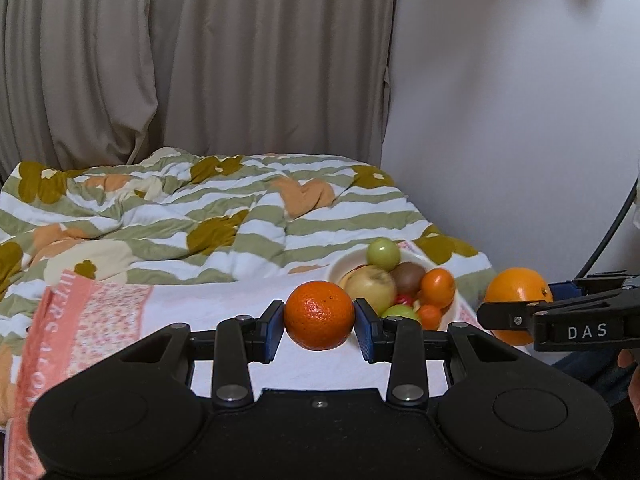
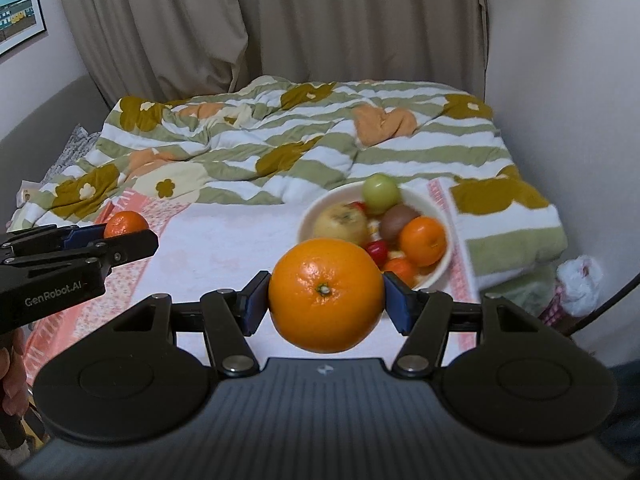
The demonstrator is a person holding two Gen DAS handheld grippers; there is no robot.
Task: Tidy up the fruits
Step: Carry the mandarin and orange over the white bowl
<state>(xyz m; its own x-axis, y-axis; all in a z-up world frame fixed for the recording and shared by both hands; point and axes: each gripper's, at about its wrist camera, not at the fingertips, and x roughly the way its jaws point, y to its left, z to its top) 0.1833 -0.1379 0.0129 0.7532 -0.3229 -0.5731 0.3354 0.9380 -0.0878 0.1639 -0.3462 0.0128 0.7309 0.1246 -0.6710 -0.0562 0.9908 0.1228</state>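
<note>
Two oranges: big one [image 2: 326, 295] stem toward camera.

We see our left hand-held gripper [image 1: 319, 320]: black body, blue pads [image 1: 275, 326], silver screws; the right hand-held gripper [image 2: 326, 298] matches.

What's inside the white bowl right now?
The white bowl holds a green apple, yellowish apple, kiwi, small oranges and something red; lower layers are covered.

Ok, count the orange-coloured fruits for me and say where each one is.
4 visible: a small one in the left tongs, a big one in the right tongs, and two in the bowl, one above the other. More may be buried.
</note>
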